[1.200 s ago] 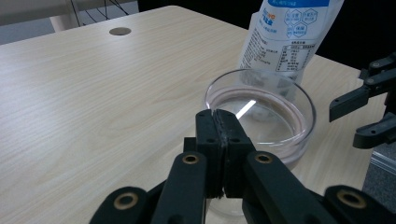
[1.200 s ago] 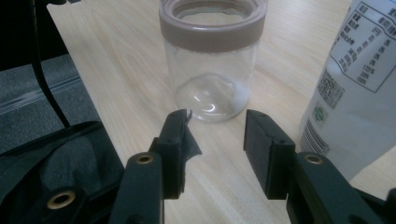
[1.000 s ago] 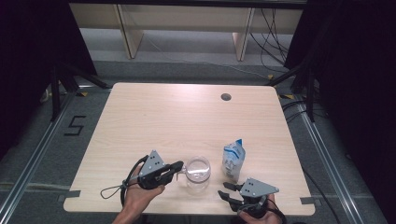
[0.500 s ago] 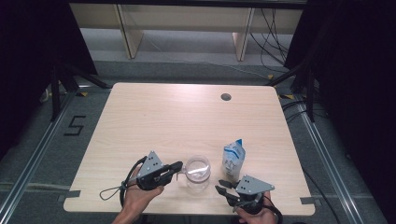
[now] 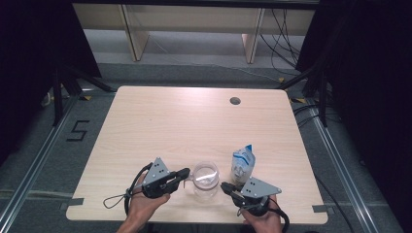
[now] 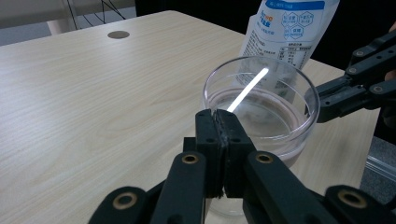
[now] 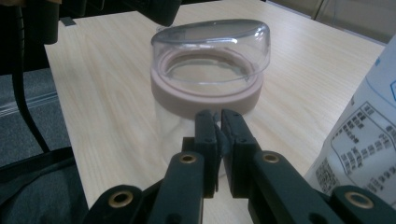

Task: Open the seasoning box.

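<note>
A clear glass jar [image 5: 205, 177] with a pinkish band stands near the table's front edge. My left gripper [image 5: 185, 172] is shut, its tips at the jar's left rim; in the left gripper view the closed jaws [image 6: 217, 116] meet in front of the near rim of the jar [image 6: 280, 116], and I cannot tell if they touch it. My right gripper [image 5: 224, 186] lies just right of the jar. Its jaws have just been closing and stand together [image 7: 218, 116] with nothing between them, short of the jar [image 7: 210, 56]. A white and blue pouch [image 5: 242, 164] stands upright right of the jar.
The pale wooden table [image 5: 194, 121] has a round cable hole [image 5: 235, 101] at the back right. Its front edge runs just below both hands. Wooden shelf legs and cables stand on the floor behind, and a tape mark "5" [image 5: 77, 130] lies left of the table.
The right gripper's jaws have come together and it has edged slightly toward the jar. The left gripper, jar and pouch have not moved.
</note>
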Demonstrator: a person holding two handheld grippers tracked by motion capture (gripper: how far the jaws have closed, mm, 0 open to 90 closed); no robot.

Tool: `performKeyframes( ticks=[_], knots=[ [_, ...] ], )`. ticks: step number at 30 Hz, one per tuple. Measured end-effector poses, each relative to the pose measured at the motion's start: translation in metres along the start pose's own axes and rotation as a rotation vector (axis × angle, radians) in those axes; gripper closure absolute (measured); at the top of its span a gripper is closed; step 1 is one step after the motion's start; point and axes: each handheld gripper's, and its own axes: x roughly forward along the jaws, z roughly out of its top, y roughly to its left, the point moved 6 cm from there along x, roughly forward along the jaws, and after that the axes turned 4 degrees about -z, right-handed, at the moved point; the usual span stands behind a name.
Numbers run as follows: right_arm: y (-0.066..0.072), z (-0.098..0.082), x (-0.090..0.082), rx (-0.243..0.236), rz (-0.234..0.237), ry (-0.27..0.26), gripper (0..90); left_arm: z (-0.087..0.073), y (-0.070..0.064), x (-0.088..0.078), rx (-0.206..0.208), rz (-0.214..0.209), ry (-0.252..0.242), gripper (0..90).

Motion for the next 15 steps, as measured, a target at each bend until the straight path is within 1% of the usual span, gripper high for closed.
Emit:
performKeyframes(
  ticks=[1, 2, 3, 4, 7, 10, 11, 13, 14, 15],
  knots=[
    [0.0, 0.001, 0.001, 0.011, 0.0, -0.001, 86.5, 0.0, 0.0, 0.0, 0.001, 0.0, 0.005, 87.5],
    [0.0, 0.002, 0.002, -0.006, 0.009, 0.0, 86.8, 0.0, 0.0, -0.001, -0.001, 0.003, 0.009, 87.5],
    [0.0, 0.003, 0.002, 0.008, -0.004, -0.003, 87.0, 0.0, 0.0, -0.001, -0.002, 0.002, 0.006, 87.6],
    [-0.001, 0.004, 0.003, -0.005, -0.003, -0.001, 87.0, 0.0, 0.0, -0.001, -0.001, 0.002, 0.006, 87.6],
    [-0.002, 0.006, 0.004, 0.0, 0.0, -0.003, 87.5, -0.001, 0.0, -0.001, -0.001, 0.003, 0.007, 87.5],
    [-0.004, 0.009, 0.005, -0.009, -0.01, -0.011, 87.8, -0.001, 0.001, -0.001, -0.001, 0.0, 0.007, 87.6],
    [-0.004, 0.01, 0.007, -0.006, -0.013, -0.02, 87.7, -0.001, 0.001, -0.001, -0.005, 0.0, 0.007, 87.5],
    [-0.004, 0.012, 0.006, -0.011, -0.003, -0.014, 87.7, -0.001, 0.001, -0.001, -0.004, -0.003, 0.005, 87.5],
    [-0.004, 0.013, 0.006, -0.005, -0.003, -0.01, 87.8, -0.001, 0.001, -0.001, -0.003, -0.003, 0.005, 87.4],
    [-0.004, 0.015, 0.007, -0.008, -0.007, -0.024, 87.8, -0.001, 0.001, -0.001, -0.002, -0.002, 0.006, 87.3]
  ],
)
